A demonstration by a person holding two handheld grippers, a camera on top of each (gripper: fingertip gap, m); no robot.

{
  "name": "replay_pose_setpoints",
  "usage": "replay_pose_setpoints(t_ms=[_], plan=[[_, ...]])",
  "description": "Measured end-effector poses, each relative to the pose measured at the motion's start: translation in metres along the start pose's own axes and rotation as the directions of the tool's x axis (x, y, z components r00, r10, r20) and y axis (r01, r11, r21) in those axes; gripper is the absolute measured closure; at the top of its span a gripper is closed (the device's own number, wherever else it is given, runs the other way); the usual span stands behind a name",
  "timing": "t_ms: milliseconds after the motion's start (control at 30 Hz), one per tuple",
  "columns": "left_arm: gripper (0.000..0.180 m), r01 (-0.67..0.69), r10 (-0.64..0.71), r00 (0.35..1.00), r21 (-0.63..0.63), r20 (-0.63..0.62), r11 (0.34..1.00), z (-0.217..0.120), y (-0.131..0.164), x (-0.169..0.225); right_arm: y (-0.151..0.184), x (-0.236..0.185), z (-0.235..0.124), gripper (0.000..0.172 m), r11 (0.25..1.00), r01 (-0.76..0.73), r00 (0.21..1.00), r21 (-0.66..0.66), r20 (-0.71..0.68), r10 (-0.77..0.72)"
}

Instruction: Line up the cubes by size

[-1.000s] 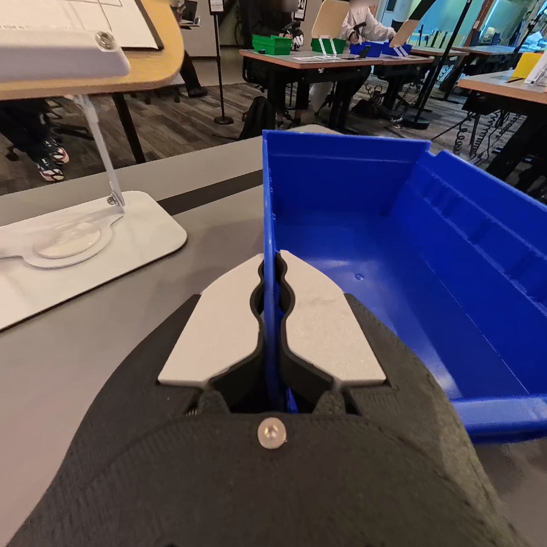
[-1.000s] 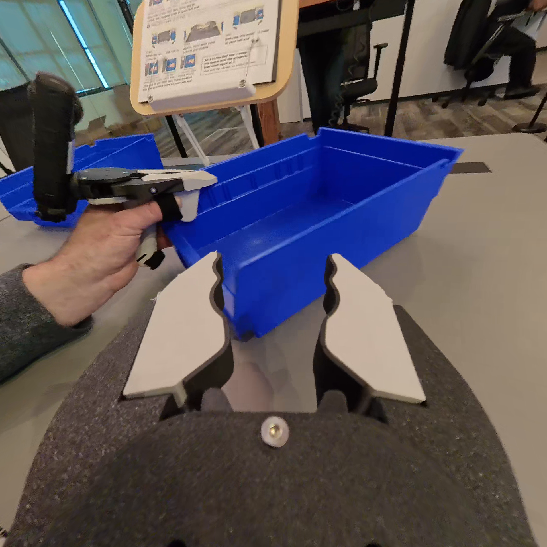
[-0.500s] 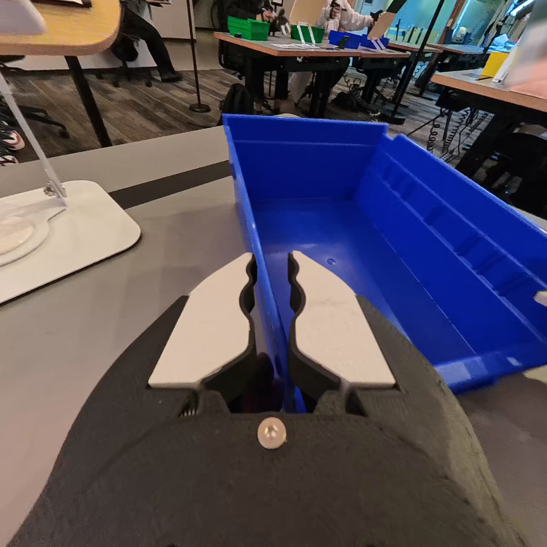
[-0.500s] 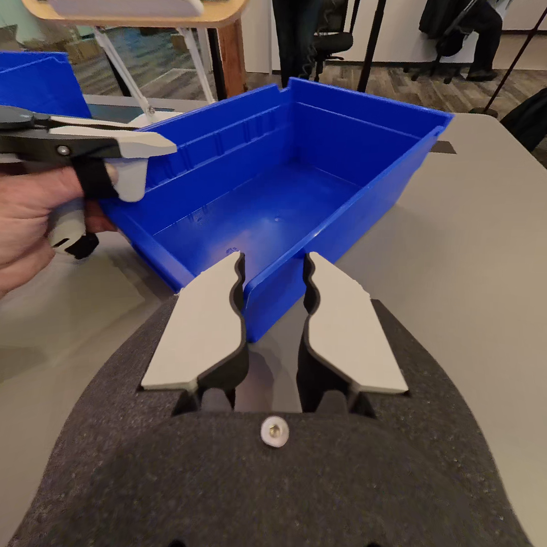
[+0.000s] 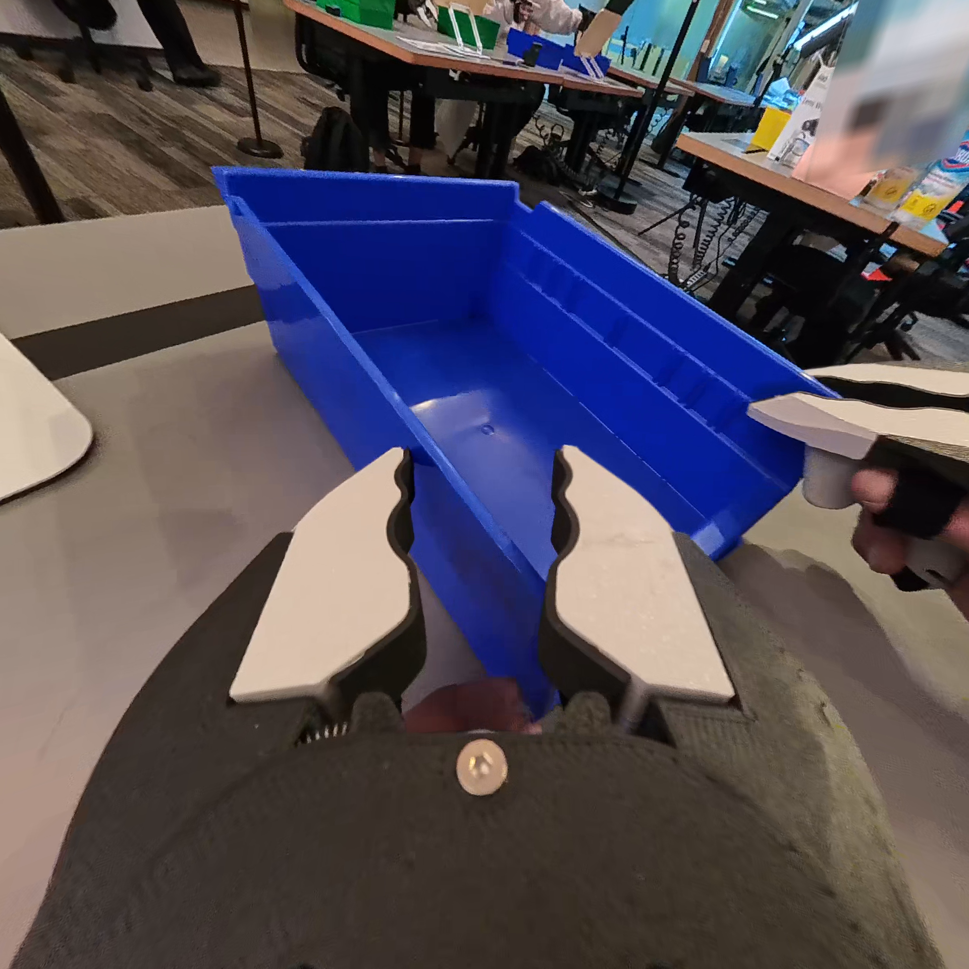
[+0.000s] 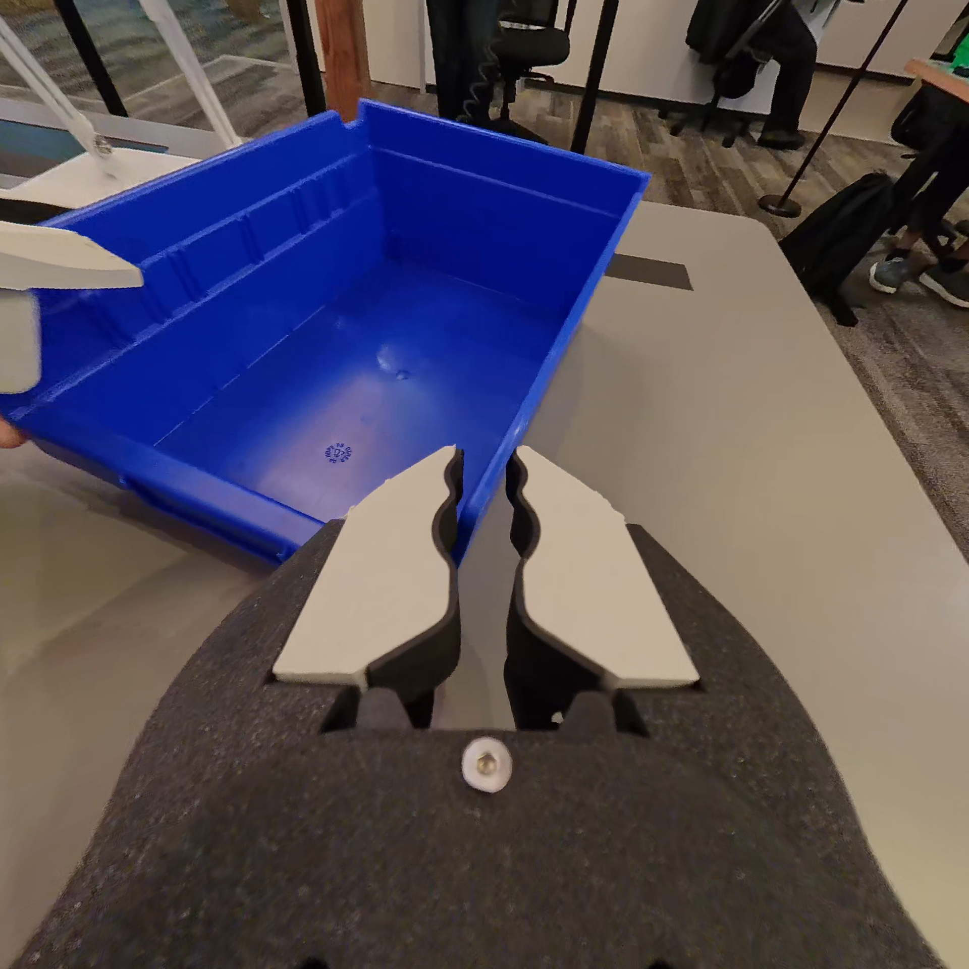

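No cubes show in either view. An empty blue bin (image 5: 377, 272) stands on the grey table (image 5: 157, 524). My left gripper (image 5: 481, 456) is open and straddles the bin's left wall, with clear gaps between the pads and the wall. The bin also shows in the right wrist view (image 6: 472, 220). My right gripper (image 6: 485, 453) has its jaws narrowed around the bin's right wall near the front corner, and a slim gap still shows beside the wall. The right gripper also shows in the left wrist view (image 5: 786, 404), and the left gripper in the right wrist view (image 6: 78, 267).
A white stand base (image 5: 31, 430) lies on the table left of the bin. A dark strip (image 6: 650, 272) crosses the table behind the bin. The table's edge (image 6: 891, 419) runs close on the right, with a dark backpack (image 6: 839, 236) on the floor beyond.
My left gripper was shut on the bin's left wall and has let go and opened wide. My right gripper moved up to the bin's right wall and its jaws narrowed around it.
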State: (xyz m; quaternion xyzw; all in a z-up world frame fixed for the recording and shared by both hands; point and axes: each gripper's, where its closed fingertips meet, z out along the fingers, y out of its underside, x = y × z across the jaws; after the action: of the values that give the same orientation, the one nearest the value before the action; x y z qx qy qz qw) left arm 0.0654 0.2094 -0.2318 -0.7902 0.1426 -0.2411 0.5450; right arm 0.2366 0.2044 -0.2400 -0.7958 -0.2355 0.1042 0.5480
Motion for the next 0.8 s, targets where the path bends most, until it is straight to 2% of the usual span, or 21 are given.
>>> replay_pose_setpoints(t_ms=[400,800], plan=[[0.130,0.138,-0.138,0.990,0.043,-0.009,0.990,0.038,-0.013,0.006,-0.008,0.054,0.039,0.164,1.000,0.002,0.999,-0.021,-0.033,-0.003],[0.128,0.192,-0.194,0.981,0.087,0.023,0.978,0.068,-0.024,0.004,-0.016,0.087,0.073,0.167,1.000,0.004,1.000,-0.031,-0.026,-0.005]])
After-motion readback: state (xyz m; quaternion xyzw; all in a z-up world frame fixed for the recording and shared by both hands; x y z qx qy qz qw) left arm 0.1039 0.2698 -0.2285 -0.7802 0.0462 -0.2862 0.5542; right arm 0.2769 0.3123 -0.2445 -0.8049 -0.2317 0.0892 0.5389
